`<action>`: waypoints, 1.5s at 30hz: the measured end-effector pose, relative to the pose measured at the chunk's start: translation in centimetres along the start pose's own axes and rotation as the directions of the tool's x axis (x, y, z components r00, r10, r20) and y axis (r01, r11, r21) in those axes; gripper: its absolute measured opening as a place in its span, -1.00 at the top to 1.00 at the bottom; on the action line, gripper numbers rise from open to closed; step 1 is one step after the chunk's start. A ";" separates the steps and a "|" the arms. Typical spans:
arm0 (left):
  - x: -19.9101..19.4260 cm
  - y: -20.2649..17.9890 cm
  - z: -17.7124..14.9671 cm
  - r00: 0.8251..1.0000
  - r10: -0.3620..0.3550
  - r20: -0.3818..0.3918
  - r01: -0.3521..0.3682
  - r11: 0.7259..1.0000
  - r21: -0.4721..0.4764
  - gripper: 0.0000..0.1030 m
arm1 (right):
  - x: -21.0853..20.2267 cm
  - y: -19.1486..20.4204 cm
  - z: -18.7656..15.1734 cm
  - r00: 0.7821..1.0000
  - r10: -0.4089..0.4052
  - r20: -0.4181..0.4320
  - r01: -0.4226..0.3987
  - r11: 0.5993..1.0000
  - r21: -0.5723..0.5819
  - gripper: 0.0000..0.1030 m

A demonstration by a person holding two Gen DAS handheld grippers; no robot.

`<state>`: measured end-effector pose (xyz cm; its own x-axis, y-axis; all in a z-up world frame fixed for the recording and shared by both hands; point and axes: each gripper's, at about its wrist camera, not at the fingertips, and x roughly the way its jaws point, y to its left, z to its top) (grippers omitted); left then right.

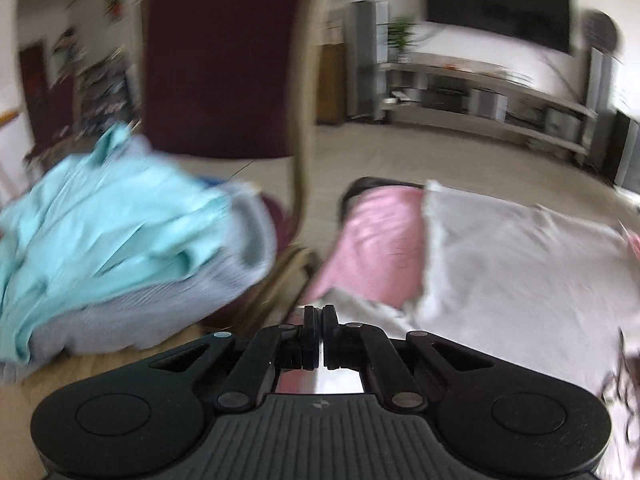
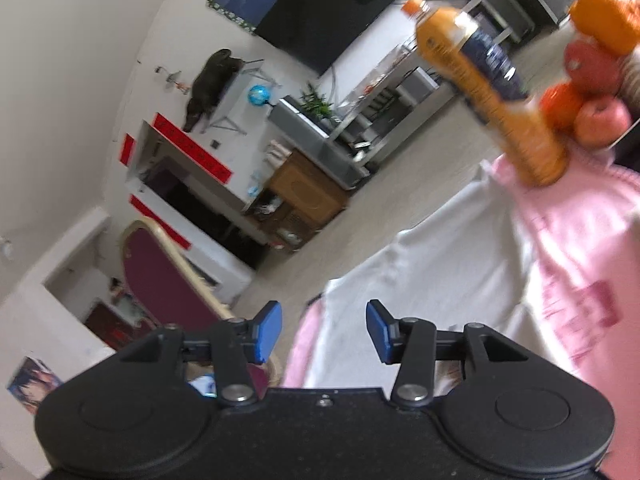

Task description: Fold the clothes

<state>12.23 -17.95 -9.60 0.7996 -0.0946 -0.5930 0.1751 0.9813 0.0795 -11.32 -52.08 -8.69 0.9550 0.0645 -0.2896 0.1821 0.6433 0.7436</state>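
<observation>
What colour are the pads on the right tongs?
Blue pads, clearest in the right wrist view.

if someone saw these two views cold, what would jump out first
Probably the crumpled turquoise garment heaped at the left of the left wrist view, beside the dark red chair. To its right lies a pink and white garment spread flat. In the right wrist view the orange drink bottle and the pile of apples and oranges at the upper right stand out, past the open right gripper.
</observation>
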 end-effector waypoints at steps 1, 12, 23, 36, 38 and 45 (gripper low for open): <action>-0.4 -0.9 -0.1 1.000 -0.011 0.014 0.010 0.999 0.039 0.98 | -0.1 -0.1 0.1 0.999 -0.038 -0.018 0.038 0.999 -0.024 0.06; -3.8 -12.8 -5.6 0.973 -0.201 0.111 0.116 0.849 0.516 0.93 | 1.3 -2.6 -1.1 0.949 -0.289 -0.126 0.279 0.956 -0.087 0.04; -2.7 -8.7 -4.9 0.969 -0.213 -0.121 0.245 0.879 0.410 0.35 | 2.1 -2.8 -1.7 0.939 -0.289 -0.187 0.278 0.957 -0.083 0.01; 5.9 -4.6 -1.7 0.947 -0.237 -0.217 0.257 0.964 0.067 0.62 | 8.6 -4.3 -6.5 0.699 -0.610 -0.372 0.507 0.790 -0.344 0.30; 7.0 -5.8 -1.3 0.940 -0.249 -0.232 0.274 0.959 0.080 0.62 | 8.8 -4.6 -6.6 0.687 -0.620 -0.380 0.522 0.784 -0.336 0.29; 10.2 -10.6 -1.1 0.911 -0.246 -0.332 0.320 0.928 0.189 0.67 | 8.1 -5.3 -6.1 0.695 -0.597 -0.400 0.536 0.801 -0.265 0.27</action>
<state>17.90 -29.14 -17.32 0.4944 -0.2719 -0.8256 0.5268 0.8492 0.0357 -5.99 -50.31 -18.61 0.4616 -0.0347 -0.8864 0.5962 0.7521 0.2810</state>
